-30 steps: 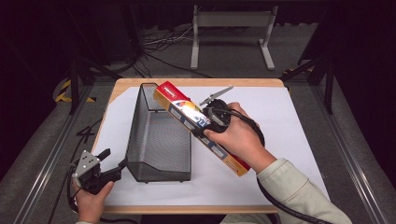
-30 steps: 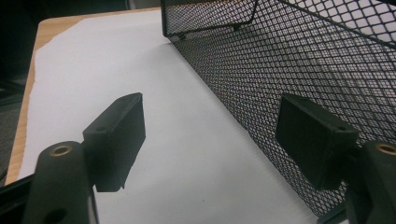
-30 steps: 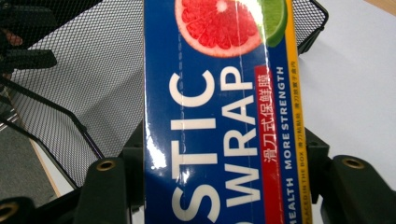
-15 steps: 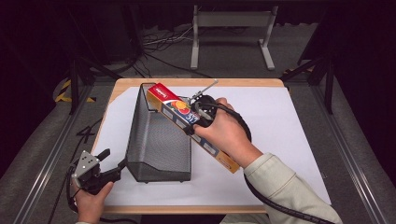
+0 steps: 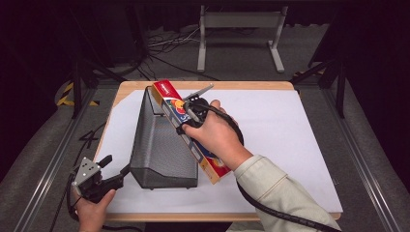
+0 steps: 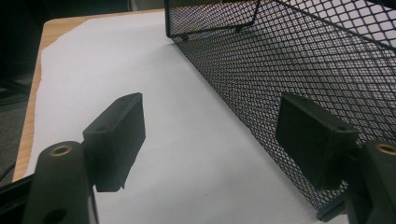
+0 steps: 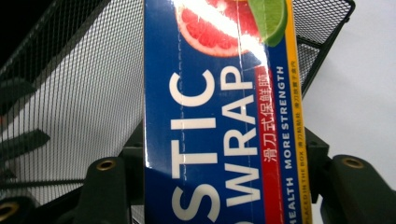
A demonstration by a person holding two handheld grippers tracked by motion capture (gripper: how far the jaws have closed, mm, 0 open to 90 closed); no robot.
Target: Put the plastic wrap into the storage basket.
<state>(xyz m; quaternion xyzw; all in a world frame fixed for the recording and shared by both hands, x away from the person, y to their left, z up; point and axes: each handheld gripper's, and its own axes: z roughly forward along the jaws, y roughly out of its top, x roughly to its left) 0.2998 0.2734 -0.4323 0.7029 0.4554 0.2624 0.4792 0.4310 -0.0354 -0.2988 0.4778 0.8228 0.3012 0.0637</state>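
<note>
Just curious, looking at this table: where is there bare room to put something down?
The white sheet is bare right of the long blue plastic-wrap box, out to the table's right edge. It is crowded where that box leans against the black wire-mesh basket.

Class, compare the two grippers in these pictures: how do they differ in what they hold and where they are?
The right gripper clamps the plastic wrap box; the left gripper is open, holding nothing. The right is raised beside the mesh basket; the left sits low at the basket's near corner. Both have black jaws and are hand-held.

White sheet over wooden table; metal stand, cables beyond.
</note>
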